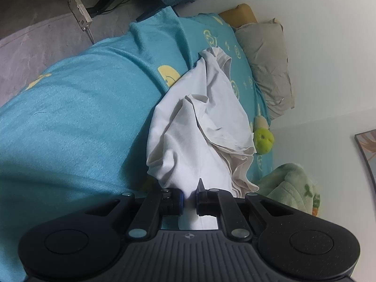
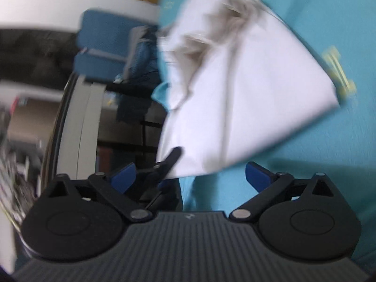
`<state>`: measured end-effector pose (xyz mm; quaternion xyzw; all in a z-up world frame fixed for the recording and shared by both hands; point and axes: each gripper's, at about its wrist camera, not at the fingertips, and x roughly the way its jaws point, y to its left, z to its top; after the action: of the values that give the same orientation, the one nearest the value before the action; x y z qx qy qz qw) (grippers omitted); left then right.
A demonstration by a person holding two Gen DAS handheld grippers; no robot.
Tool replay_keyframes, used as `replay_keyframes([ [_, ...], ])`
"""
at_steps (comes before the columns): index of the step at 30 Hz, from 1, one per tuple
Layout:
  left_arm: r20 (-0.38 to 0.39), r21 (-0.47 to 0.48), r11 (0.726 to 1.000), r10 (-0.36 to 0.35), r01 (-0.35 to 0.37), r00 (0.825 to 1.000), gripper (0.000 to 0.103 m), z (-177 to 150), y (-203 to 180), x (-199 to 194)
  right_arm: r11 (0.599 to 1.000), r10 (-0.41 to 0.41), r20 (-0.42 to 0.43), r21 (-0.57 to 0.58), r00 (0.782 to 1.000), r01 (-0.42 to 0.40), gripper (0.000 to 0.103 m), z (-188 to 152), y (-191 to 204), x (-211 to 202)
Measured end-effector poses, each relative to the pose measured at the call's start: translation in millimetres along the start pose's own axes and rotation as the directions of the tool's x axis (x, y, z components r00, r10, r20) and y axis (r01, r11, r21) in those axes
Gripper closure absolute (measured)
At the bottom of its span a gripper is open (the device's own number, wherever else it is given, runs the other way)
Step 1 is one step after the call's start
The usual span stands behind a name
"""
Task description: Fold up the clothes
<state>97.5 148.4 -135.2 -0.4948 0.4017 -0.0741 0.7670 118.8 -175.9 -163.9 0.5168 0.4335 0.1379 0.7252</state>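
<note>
White garment (image 1: 199, 127) heaped on a bed under a teal bedspread (image 1: 77, 117) printed with yellow smiley shapes. Bunched and creased, with one end drawn up off the cover toward the left tool (image 1: 189, 199). Left tool clamped on the white garment: fingers nearly together, cloth pinched between the pads and trailing back under the tool body. Rest of the cloth fanned out across the bedspread toward the head of the bed, a greyer inner layer showing in the folds.

Beyond the heap, a beige pillow (image 1: 268, 70) against the white wall (image 1: 329, 47), with a mustard-coloured cushion (image 1: 239, 11) behind it. Just beside the garment's far edge, a small lime-green plush toy (image 1: 264, 141), touching or nearly touching the cloth. Near the lower right of the left wrist view, a pale green fleece blanket (image 1: 291, 188) bundled at the bed's edge. Grey floor (image 1: 35, 54) to the left of the bed.

Right wrist view smeared by blur. Right tool (image 2: 190, 174) with fingers spread wide apart, blue pads (image 2: 255, 171) clearly separated, nothing gripped between them. Same white garment (image 2: 246, 94) ahead of it as a broad sloping sheet over the teal cover, lower corner hanging close to the left finger; possibly brushing it, hard to say through the blur. Blue chair (image 2: 105, 47) and dark furniture off to the left, indistinct.
</note>
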Motion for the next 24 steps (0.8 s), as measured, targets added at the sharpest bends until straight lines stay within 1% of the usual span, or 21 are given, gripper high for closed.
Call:
replay_keyframes([
  [2, 0.011, -0.007, 1.0, -0.013, 0.013, 1.0, 0.095, 0.2, 1.3, -2.8, 0.998, -0.049, 0.06, 0.032, 0.997, 0.047, 0.019, 2.7, -8.4, -3.8],
  [3, 0.017, -0.01, 1.0, -0.02, 0.02, 1.0, 0.095, 0.4, 1.9, -4.2, 0.996, -0.074, 0.091, 0.055, 0.993, 0.069, 0.029, 5.2, -12.6, -7.1],
  [5, 0.027, -0.007, 0.999, -0.036, 0.036, 0.999, 0.095, -0.1, 0.8, -6.7, 0.989, -0.113, 0.151, 0.116, 0.982, 0.096, 0.031, 10.8, -22.5, -13.1],
  [6, 0.03, -0.002, 0.999, -0.042, 0.042, 0.999, 0.095, -0.7, -0.6, -7.4, 0.985, -0.136, 0.183, 0.129, 0.974, 0.113, 0.037, 13.5, -26.1, -15.0],
  [7, 0.033, 0.003, 0.999, -0.048, 0.048, 0.998, 0.095, -1.4, -2.1, -8.0, 0.982, -0.16, 0.203, 0.128, 0.966, 0.136, 0.051, 15.6, -27.8, -15.3],
  [8, 0.037, 0.008, 0.999, -0.054, 0.054, 0.998, 0.095, -2.1, -3.7, -8.6, 0.979, -0.182, 0.219, 0.126, 0.958, 0.157, 0.059, 17.5, -29.1, -15.3],
  [9, 0.041, 0.012, 0.998, -0.062, 0.062, 0.997, 0.096, -1.8, -9.3, -7.5, 0.978, -0.196, 0.224, 0.12, 0.955, 0.173, 0.074, 18.8, -28.7, -14.2],
  [10, 0.044, 0.017, 0.997, -0.072, 0.071, 0.996, 0.096, -1.7, -11.4, -8.3, 0.978, -0.201, 0.231, 0.105, 0.952, 0.182, 0.083, 19.3, -26.3, -13.7],
  [13, 0.06, 0.04, 0.994, -0.106, 0.104, 0.993, 0.096, -1.4, -20.6, -17.4, 0.979, -0.2, 0.272, 0.006, 0.941, 0.206, 0.088, 17.8, -5.6, -19.3],
  [16, 0.081, 0.08, 0.989, -0.13, 0.124, 0.988, 0.097, 1.9, -40.7, -31.3, 0.977, -0.168, 0.306, -0.072, 0.937, 0.199, 0.09, 20.7, 24.7, -34.8],
  [19, 0.093, 0.124, 0.983, -0.149, 0.137, 0.985, 0.097, 4.7, -72.3, -45.1, 0.978, -0.122, 0.344, -0.12, 0.931, 0.173, 0.09, 29.3, 52.0, -61.1],
  [21, 0.113, 0.152, 0.975, -0.183, 0.165, 0.977, 0.097, 3.7, -94.0, -58.4, 0.976, -0.092, 0.367, -0.151, 0.926, 0.157, 0.09, 34.3, 69.6, -79.4],
  [24, 0.136, 0.194, 0.963, -0.214, 0.186, 0.967, 0.097, 2.6, -127.1, -83.5, 0.969, -0.054, 0.392, -0.202, 0.918, 0.143, 0.09, 33.1, 95.8, -101.2],
])
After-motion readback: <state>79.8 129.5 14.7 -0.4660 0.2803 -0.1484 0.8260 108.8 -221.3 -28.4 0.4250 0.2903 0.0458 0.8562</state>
